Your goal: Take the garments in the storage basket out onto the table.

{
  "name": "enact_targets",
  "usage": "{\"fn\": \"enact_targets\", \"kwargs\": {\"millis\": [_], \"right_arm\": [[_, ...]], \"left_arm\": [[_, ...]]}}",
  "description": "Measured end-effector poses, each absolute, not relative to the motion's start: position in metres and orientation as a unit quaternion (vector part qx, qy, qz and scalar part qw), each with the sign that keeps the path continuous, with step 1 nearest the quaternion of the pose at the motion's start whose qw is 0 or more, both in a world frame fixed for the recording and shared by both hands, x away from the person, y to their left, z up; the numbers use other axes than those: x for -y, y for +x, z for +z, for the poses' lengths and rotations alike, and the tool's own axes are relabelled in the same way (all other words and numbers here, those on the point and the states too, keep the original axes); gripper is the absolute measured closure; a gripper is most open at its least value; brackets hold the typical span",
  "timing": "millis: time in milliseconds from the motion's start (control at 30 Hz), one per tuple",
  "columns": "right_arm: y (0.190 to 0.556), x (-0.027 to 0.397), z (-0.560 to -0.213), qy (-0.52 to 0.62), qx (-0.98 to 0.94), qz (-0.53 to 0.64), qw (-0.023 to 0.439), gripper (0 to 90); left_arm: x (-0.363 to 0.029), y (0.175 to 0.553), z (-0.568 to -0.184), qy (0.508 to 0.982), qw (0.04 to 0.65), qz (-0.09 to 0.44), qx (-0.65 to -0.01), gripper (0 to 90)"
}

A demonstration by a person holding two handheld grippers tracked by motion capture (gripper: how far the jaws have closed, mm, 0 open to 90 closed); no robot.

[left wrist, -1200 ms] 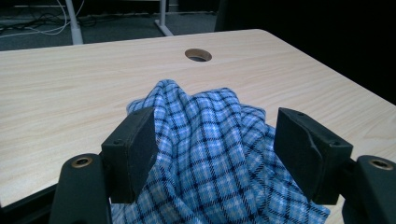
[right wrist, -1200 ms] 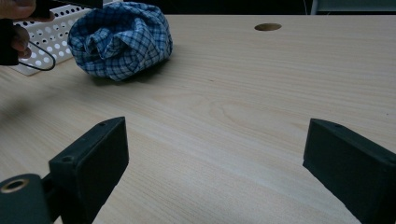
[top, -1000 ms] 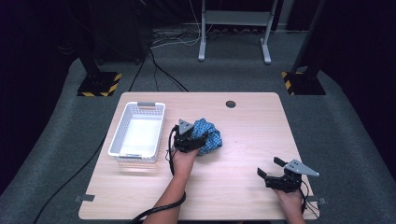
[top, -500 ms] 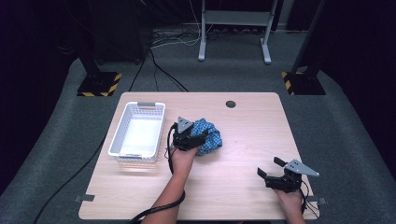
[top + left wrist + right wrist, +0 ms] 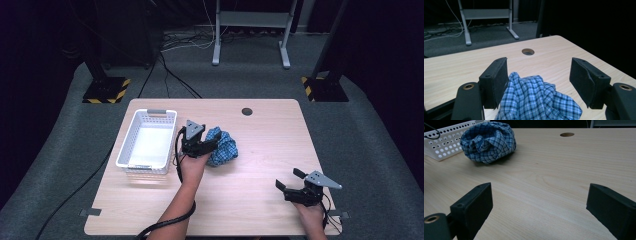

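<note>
Crumpled blue checked cloth (image 5: pixel 223 146), soft and bunched, lies mid-bench (image 5: pixel 260 200) beside the perforated white plastic basket (image 5: pixel 147 142). Left gripper (image 5: pixel 539 77) fingers spread around it, one pad seemingly brushing fabric. Right gripper (image 5: pixel 289 179) fingers released, empty, well apart.

no readable text, labels, brands or numbers anywhere

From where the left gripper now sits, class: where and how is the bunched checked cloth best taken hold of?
Grip the raised top folds of the checked cloth, coming straight down from above. It sits as a rounded, crumpled mound on the table, so its sides slope away while the upper folds offer bunched fabric. The left gripper already straddles it, jaws open; likely lower and close.
</note>
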State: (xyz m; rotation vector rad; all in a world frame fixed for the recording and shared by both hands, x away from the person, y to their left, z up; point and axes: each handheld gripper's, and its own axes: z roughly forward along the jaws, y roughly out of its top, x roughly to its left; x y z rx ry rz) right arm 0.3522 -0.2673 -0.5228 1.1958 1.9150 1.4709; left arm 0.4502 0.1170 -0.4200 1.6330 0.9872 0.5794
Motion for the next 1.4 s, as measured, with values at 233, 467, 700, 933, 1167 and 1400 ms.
{"fn": "enact_targets", "kwargs": {"millis": [233, 467, 700, 933, 1167, 1400], "right_arm": [[0.352, 0.268, -0.523, 0.435, -0.691, 0.533, 0.221, 5.6], [0.353, 0.269, -0.523, 0.437, -0.689, 0.535, 0.219, 5.5], [0.353, 0.269, -0.523, 0.44, -0.687, 0.535, 0.218, 5.5], [0.353, 0.269, -0.523, 0.44, -0.689, 0.533, 0.219, 5.5], [0.353, 0.268, -0.523, 0.441, -0.69, 0.53, 0.22, 5.5], [0.354, 0.268, -0.523, 0.441, -0.691, 0.528, 0.221, 5.5]], "left_arm": [[-0.123, 0.445, -0.41, 0.683, 0.546, 0.256, -0.411, 30.3], [-0.134, 0.438, -0.401, 0.673, 0.553, 0.266, -0.413, 30.1], [-0.16, 0.426, -0.394, 0.666, 0.546, 0.284, -0.422, 29.7], [-0.202, 0.411, -0.388, 0.649, 0.536, 0.311, -0.441, 29.4], [-0.245, 0.398, -0.384, 0.628, 0.53, 0.331, -0.463, 29.1], [-0.274, 0.388, -0.386, 0.617, 0.515, 0.349, -0.482, 29.1]]}}
